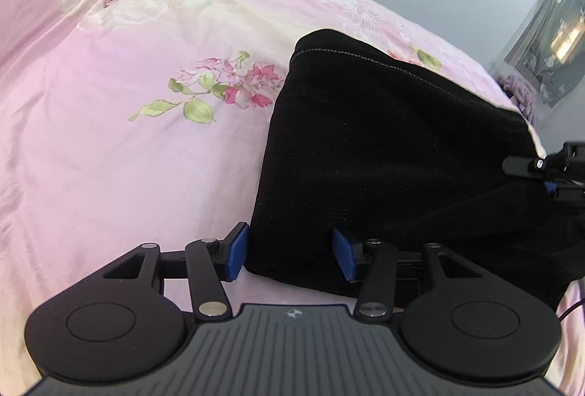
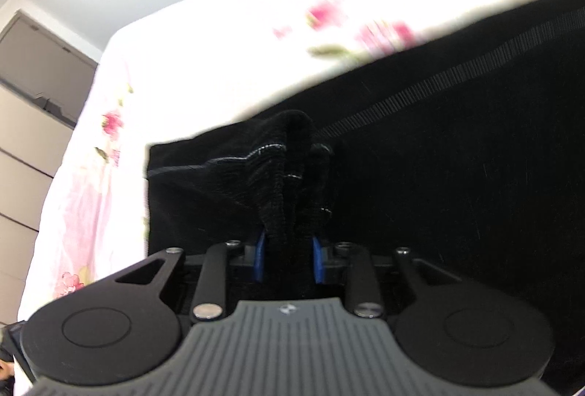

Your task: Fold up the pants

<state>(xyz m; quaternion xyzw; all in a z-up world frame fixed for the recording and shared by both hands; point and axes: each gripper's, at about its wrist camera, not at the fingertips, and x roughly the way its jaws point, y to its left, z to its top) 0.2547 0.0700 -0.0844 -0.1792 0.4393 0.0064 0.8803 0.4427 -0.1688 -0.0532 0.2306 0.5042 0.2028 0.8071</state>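
On the bed [image 1: 91, 140], my left claw [image 1: 290, 253] stands released, its blue pads astride the near corner of the black pants [image 1: 384, 147] without pressing it. To the right, my right claw [image 2: 287, 261] is clenched on a bunched, stitched edge of the pants [image 2: 457, 176]. The fold looks part done; next I should pinch the left corner, then lift both together.

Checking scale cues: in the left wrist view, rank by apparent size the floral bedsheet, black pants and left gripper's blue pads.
1. floral bedsheet
2. black pants
3. blue pads, smallest even though nearest the camera.
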